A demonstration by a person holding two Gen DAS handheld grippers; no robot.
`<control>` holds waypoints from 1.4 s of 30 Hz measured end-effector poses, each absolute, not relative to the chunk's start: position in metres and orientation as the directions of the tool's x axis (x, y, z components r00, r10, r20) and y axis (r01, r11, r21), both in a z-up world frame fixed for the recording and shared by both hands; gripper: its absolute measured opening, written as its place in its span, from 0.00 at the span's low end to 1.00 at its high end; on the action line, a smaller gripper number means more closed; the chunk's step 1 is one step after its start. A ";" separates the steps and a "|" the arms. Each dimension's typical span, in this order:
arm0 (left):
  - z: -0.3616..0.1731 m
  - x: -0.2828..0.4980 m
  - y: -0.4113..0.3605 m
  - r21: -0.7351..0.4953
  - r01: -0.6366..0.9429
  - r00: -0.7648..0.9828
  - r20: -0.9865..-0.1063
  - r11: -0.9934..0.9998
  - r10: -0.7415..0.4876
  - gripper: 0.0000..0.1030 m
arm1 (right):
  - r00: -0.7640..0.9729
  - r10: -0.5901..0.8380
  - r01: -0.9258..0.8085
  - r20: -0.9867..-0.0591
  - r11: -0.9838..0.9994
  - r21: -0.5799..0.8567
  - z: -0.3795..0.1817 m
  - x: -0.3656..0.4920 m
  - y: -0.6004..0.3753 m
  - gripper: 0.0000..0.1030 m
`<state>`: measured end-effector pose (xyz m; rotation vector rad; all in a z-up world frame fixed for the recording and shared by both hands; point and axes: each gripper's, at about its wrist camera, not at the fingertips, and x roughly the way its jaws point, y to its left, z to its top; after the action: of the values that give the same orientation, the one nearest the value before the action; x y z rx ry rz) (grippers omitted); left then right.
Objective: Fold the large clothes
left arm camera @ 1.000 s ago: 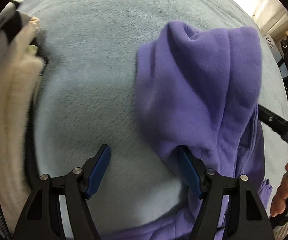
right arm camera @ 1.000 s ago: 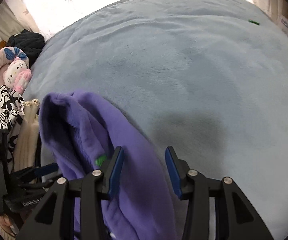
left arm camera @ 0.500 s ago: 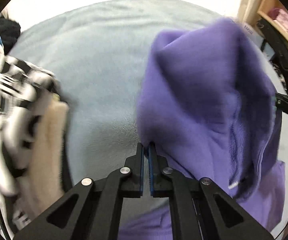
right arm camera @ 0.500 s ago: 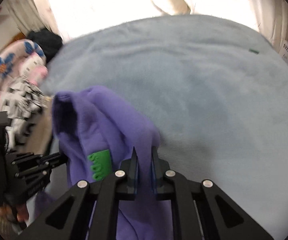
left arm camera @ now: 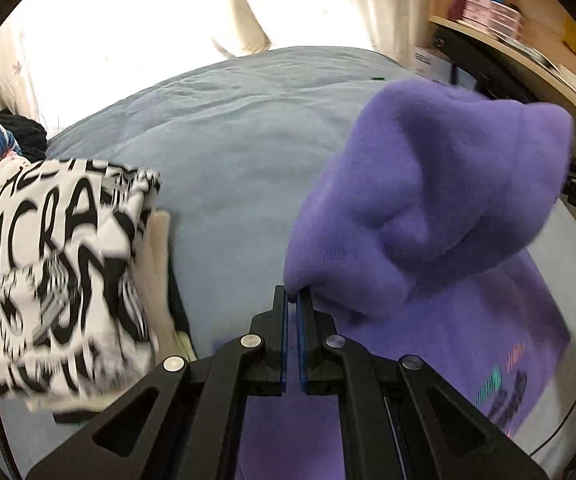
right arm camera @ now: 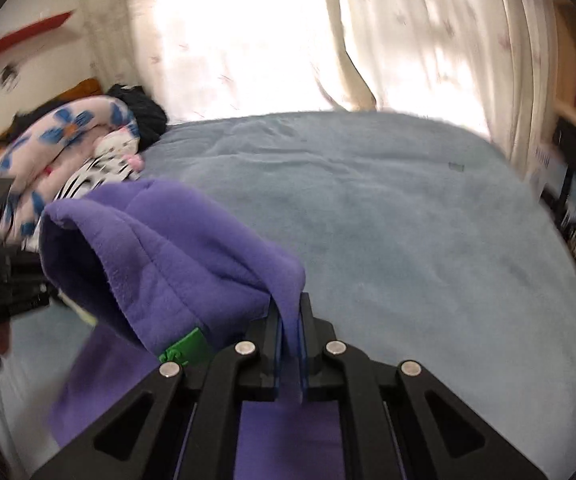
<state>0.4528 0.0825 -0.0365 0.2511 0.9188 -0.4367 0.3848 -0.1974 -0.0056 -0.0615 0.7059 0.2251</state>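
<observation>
I am holding a purple fleece sweatshirt (left arm camera: 428, 200) up off the bed (left arm camera: 227, 168), one edge in each of my grippers. My left gripper (left arm camera: 292, 300) has its jaws pressed together, pinching a fold of the purple fabric at the lower middle of the left wrist view; the cloth is bulging up and to the right from there, filling the right half of the frame, and its lower part with a blurred printed graphic is trailing toward the lower right. My right gripper (right arm camera: 290, 320) is likewise clamping a thin strip of the same sweatshirt (right arm camera: 159, 264) between closed jaws at the lower middle of the right wrist view, with the garment billowing to the left and a small green tag (right arm camera: 183, 346) showing just left of the jaws.

The bed, covered in a light blue plush blanket, is lying bare across the middle of both views. At the left of the left wrist view a folded black-and-white printed garment (left arm camera: 59, 272) is sitting on a cream-coloured one (left arm camera: 159, 264). Farther back, at the left of the right wrist view, a floral pillow (right arm camera: 63, 136) is resting against a dark bundle (right arm camera: 143, 110). Sunlit curtains (right arm camera: 428, 40) are hanging behind the bed, and a wooden shelf (left arm camera: 528, 52) with books is occupying the upper right of the left wrist view.
</observation>
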 end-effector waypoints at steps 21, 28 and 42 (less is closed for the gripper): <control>-0.118 0.322 0.142 -0.354 0.360 0.213 -0.869 0.863 -0.446 0.33 | 0.498 0.237 -0.033 -0.834 0.966 0.255 -0.103 0.218 -0.222 0.31; -0.087 0.321 0.129 -0.589 0.240 0.149 -0.763 0.771 -0.629 0.56 | 0.485 0.418 0.103 -0.768 0.845 0.525 -0.073 0.229 -0.220 0.60; -0.134 0.350 0.102 -0.670 0.060 -0.030 -0.742 0.740 -0.670 0.60 | 0.339 0.530 0.298 -0.777 0.723 0.623 -0.083 0.290 -0.190 0.75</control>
<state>0.3504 0.1016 -0.1338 -0.5217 1.4990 -0.6287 0.2896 -0.1904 -0.0831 0.8000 1.2527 0.1738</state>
